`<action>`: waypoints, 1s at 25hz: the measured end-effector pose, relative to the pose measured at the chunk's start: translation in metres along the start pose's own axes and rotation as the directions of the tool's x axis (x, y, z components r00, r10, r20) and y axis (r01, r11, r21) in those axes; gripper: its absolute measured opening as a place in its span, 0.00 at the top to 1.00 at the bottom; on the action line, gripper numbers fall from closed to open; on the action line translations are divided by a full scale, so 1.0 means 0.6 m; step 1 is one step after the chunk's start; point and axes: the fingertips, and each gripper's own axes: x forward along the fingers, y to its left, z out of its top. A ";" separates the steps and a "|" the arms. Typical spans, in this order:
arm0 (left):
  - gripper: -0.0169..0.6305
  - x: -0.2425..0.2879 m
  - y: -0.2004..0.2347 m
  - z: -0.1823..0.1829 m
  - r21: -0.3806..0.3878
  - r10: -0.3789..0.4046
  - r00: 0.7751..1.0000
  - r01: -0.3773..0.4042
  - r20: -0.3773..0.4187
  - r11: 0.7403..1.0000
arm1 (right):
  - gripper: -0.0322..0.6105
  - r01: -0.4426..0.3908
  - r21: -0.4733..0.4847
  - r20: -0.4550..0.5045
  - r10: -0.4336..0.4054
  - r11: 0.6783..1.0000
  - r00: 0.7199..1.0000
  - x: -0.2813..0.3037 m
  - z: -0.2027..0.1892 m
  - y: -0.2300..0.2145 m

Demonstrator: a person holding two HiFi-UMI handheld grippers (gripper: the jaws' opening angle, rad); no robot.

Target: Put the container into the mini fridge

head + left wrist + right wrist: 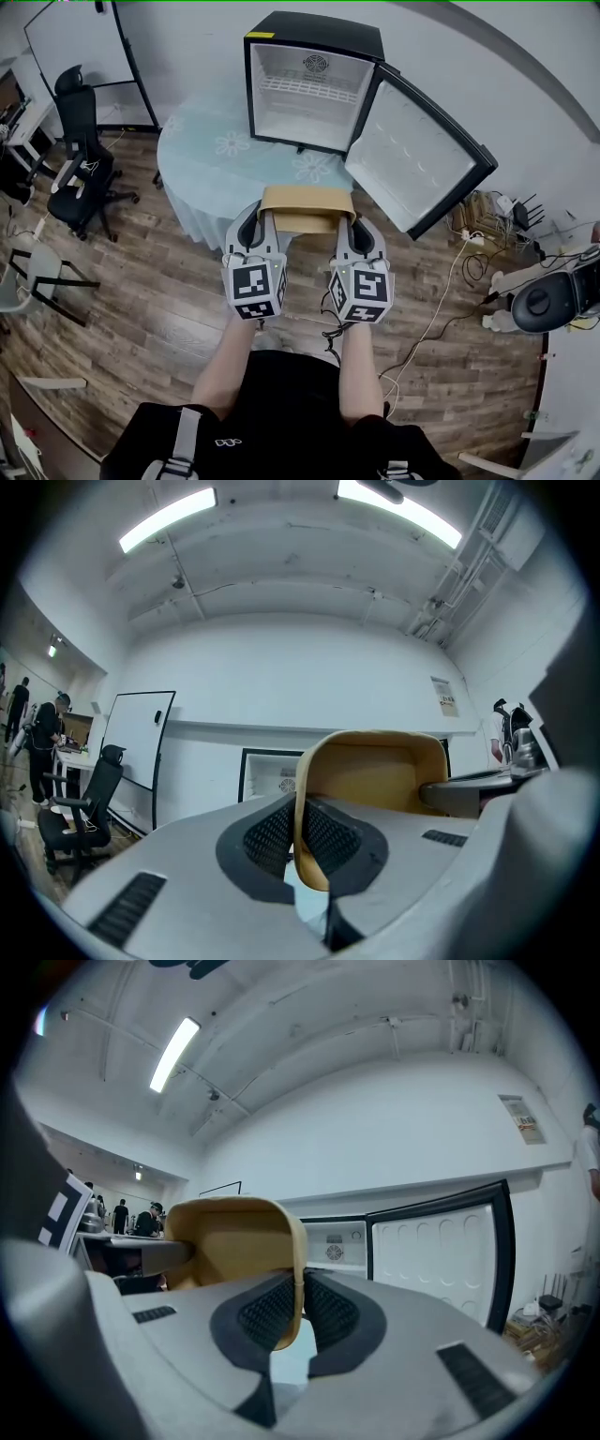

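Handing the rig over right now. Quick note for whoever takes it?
Left gripper: shut on the container's left wall.
Right gripper: shut on its right wall.
Container: tan, open-topped, held in the air between both grippers, facing the mini fridge.
Mini fridge: on the table, door swung open.
Done: container lifted.
Left: carry it in, set it down, release.

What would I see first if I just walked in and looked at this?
Probably the mini fridge on the round table, its door swung wide open to the right. Just in front of it, a tan container is pinched at its two sides by the left hand-held gripper and the right hand-held gripper.
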 end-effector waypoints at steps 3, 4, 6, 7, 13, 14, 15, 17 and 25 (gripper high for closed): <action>0.95 0.006 0.003 0.000 0.002 0.002 1.000 -0.002 -0.002 1.000 | 0.91 -0.005 0.011 -0.003 0.005 1.000 1.000 0.008 -0.005 0.000; 0.95 0.009 0.005 0.000 0.006 0.007 1.000 -0.007 0.001 1.000 | 0.91 -0.010 0.012 -0.003 0.010 1.000 1.000 0.011 -0.006 0.001; 0.95 0.015 0.010 0.005 0.024 0.019 1.000 -0.019 0.016 1.000 | 0.91 -0.019 0.009 -0.006 0.019 1.000 1.000 0.019 -0.007 0.004; 0.95 0.020 0.010 0.007 0.033 0.021 0.999 -0.021 0.025 0.999 | 0.91 -0.019 0.009 -0.008 0.020 1.000 1.000 0.023 -0.007 0.002; 0.95 0.056 0.005 0.002 0.056 -0.002 0.999 -0.001 0.041 0.998 | 0.91 -0.011 0.036 0.001 0.011 0.999 1.000 0.061 -0.019 -0.020; 0.95 0.068 0.008 0.000 0.052 -0.001 0.999 -0.001 0.041 0.999 | 0.91 -0.013 0.031 0.001 0.013 0.999 1.000 0.071 -0.020 -0.022; 0.95 0.079 0.013 -0.001 0.047 0.000 0.999 -0.001 0.041 0.999 | 0.91 -0.016 0.026 0.002 0.016 1.000 1.000 0.081 -0.019 -0.022; 0.95 0.100 0.020 -0.001 0.038 -0.003 0.999 0.001 0.042 0.999 | 0.91 -0.019 0.020 0.005 0.019 1.000 1.000 0.098 -0.016 -0.025; 0.94 0.195 0.013 -0.015 0.044 -0.051 0.999 0.050 -0.001 0.998 | 0.91 0.018 0.067 -0.022 -0.016 0.998 1.000 0.180 -0.029 -0.073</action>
